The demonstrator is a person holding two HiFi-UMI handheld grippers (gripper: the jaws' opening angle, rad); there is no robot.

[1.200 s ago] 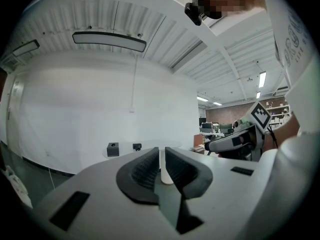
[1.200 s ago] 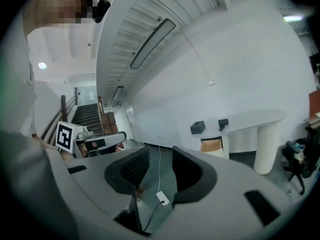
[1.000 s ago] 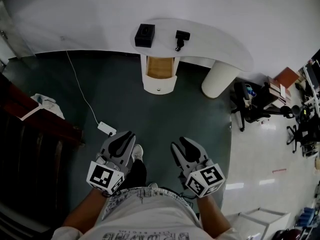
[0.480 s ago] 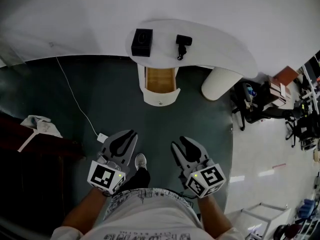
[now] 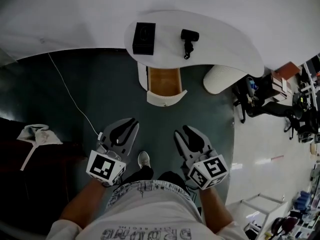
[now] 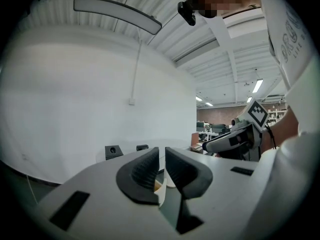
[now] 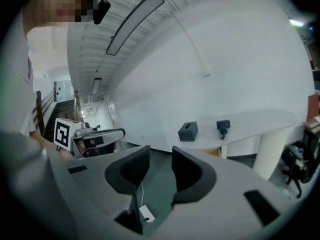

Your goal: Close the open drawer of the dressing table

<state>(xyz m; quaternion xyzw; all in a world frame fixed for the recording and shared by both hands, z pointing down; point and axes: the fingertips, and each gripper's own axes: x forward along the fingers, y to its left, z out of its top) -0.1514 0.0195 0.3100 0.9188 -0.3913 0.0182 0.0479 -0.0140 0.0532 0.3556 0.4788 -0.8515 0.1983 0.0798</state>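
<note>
Dark floor (image 5: 100, 99) lay under the open drawer (image 5: 165, 81), upper centre. We held left gripper (image 5: 127, 129) and right gripper (image 5: 185, 136) released, empty.

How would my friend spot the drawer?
Find the white curved dressing table by the white wall. Beneath its top, beside the fat white round leg, the open drawer sticks out. Only it shows a light wooden inside.

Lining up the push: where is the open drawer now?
In the head view, upper centre: the open drawer juts from under the white dressing table, just below the black box, left of the pedestal leg.
</note>
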